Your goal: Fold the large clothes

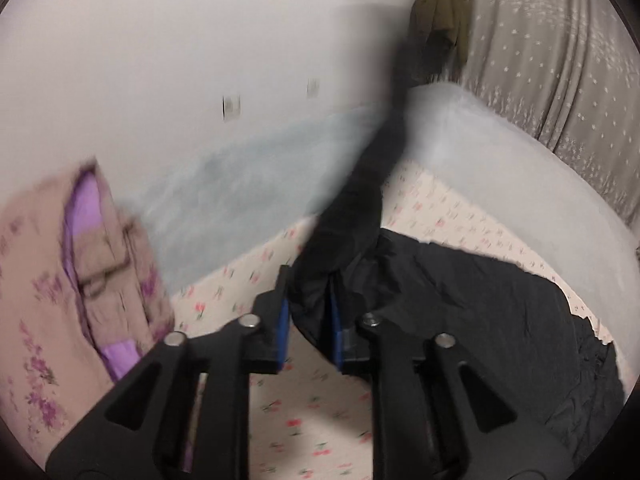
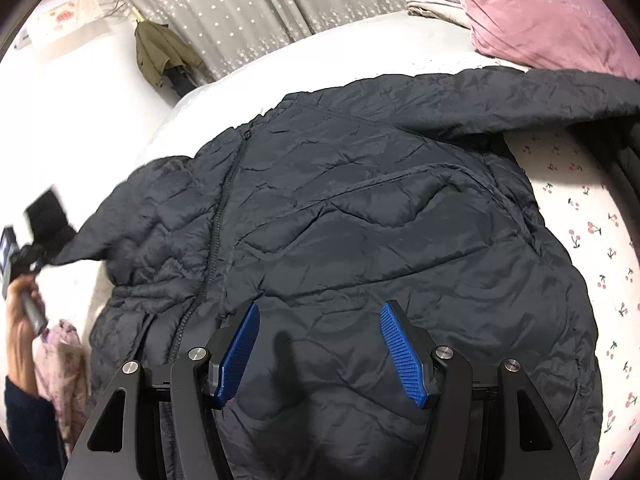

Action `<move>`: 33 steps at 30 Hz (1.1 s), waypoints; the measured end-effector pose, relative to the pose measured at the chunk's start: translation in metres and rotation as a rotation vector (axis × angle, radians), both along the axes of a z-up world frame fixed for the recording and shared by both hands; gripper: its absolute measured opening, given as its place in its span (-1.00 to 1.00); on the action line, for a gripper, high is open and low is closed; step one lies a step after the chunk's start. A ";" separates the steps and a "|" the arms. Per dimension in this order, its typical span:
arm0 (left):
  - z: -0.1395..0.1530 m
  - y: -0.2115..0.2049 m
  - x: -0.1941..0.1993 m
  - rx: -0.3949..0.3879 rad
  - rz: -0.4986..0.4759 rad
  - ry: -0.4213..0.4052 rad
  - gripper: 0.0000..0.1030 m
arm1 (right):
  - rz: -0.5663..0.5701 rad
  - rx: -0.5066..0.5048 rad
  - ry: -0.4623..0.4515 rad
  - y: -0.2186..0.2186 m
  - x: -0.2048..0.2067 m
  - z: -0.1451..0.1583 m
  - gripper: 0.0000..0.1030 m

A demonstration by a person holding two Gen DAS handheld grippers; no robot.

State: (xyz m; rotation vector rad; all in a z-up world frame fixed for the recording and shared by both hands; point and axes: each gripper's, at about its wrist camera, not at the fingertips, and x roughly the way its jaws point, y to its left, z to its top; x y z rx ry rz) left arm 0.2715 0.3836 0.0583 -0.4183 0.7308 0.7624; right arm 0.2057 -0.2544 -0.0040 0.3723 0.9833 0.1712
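I see the jacket (image 2: 340, 220) spread on the bed (image 2: 580, 216). Left gripper (image 1: 308, 320) pinches its sleeve (image 1: 360, 200) — blurred, cuff hidden. Right gripper (image 2: 318, 344) hovers open above the hem — contact unclear.

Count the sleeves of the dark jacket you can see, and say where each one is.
2. One sleeve is pulled out toward the left, pinched in the left gripper. The other sleeve lies across the bed toward the pink pillow. Neither looks hidden.
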 end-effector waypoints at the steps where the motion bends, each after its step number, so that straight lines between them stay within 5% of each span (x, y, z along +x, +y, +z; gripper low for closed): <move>1: -0.005 0.012 -0.003 -0.036 0.005 0.002 -0.61 | 0.003 -0.004 -0.002 0.002 0.000 0.001 0.25; 8: -0.012 -0.003 -0.018 -0.130 -0.033 -0.013 -0.49 | 0.047 0.025 0.034 0.004 0.005 -0.008 0.25; 10: -0.008 -0.035 -0.032 -0.190 -0.157 -0.047 0.22 | 0.043 0.044 0.037 -0.002 0.004 -0.009 0.25; 11: -0.011 -0.058 -0.037 -0.224 -0.252 -0.035 0.33 | 0.033 0.042 0.032 -0.006 0.004 -0.007 0.25; 15: -0.032 -0.146 -0.054 -0.222 -0.531 0.112 0.36 | 0.014 0.033 0.015 -0.016 0.002 -0.003 0.25; 18: -0.050 -0.190 -0.076 -0.185 -0.625 0.215 0.36 | 0.013 0.060 0.008 -0.019 0.001 0.001 0.25; 26: -0.049 -0.195 -0.159 -0.242 -0.613 0.209 0.36 | 0.030 0.086 -0.042 -0.043 -0.020 0.031 0.27; 33: -0.074 -0.172 -0.215 -0.322 -0.627 0.202 0.36 | -0.200 0.106 0.021 -0.132 -0.121 0.020 0.28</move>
